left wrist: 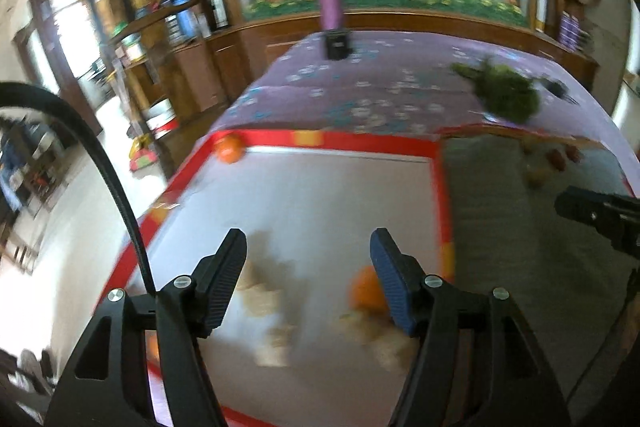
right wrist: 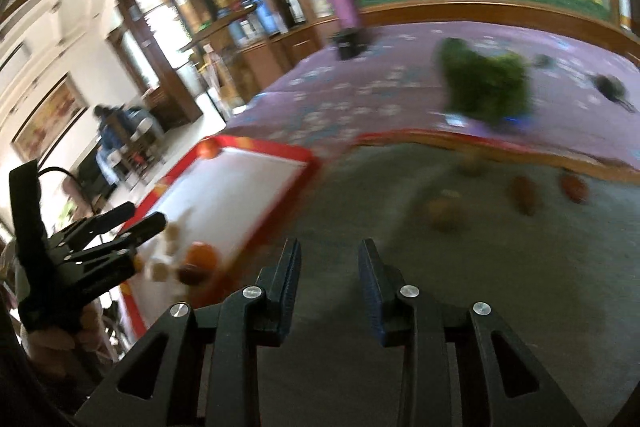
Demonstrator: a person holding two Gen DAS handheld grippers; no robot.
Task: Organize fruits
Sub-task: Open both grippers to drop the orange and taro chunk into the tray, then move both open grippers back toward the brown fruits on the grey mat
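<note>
Left tool [left wrist: 308, 241] wide, nothing gripped, orange [left wrist: 366, 289] beside its right finger. Right tool [right wrist: 330, 251] narrow, nothing gripped, above grey mat [right wrist: 500, 287].

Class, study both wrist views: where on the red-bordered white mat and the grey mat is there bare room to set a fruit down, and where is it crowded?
Free: the white mat between the far-corner orange and the near cluster; the grey mat ahead of the right gripper. Crowded: the near orange with pale pieces under the left gripper, and brownish fruits at the grey mat's far edge.
</note>
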